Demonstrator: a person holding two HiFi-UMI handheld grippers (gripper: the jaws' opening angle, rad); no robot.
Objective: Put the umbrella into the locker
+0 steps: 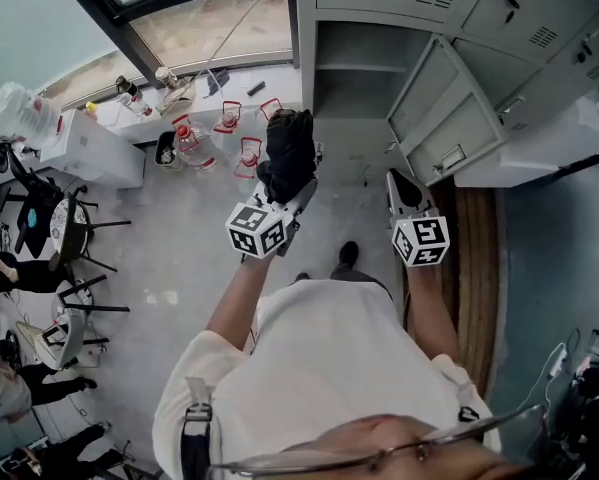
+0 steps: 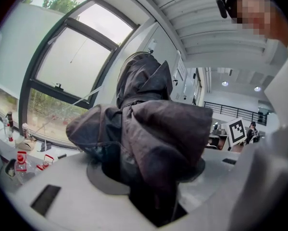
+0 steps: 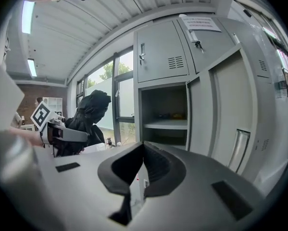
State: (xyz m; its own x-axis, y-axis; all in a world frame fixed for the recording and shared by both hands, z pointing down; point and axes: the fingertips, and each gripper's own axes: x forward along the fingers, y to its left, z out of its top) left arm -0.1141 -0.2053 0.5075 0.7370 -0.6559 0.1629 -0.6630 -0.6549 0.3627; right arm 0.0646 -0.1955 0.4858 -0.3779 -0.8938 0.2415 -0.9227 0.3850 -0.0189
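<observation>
A black folded umbrella [image 1: 289, 150] stands upright in my left gripper [image 1: 291, 196], which is shut on its lower part. In the left gripper view the umbrella [image 2: 158, 129] fills the middle and hides the jaws of the left gripper [image 2: 148, 179]. The grey locker [image 1: 364, 68] is ahead, one compartment open, its door [image 1: 444, 113] swung to the right. My right gripper [image 1: 404, 190] is beside the left one, nearer the door, shut with nothing in it. In the right gripper view its pads [image 3: 156, 165] meet at the tips, and the open compartment [image 3: 164, 107] with a shelf lies straight ahead.
Bottles and red-handled items [image 1: 204, 138] stand on the floor by the window. A white box [image 1: 89, 148] and black chairs [image 1: 64, 233] are at the left, with people near them. More closed locker doors [image 1: 539, 28] run to the right.
</observation>
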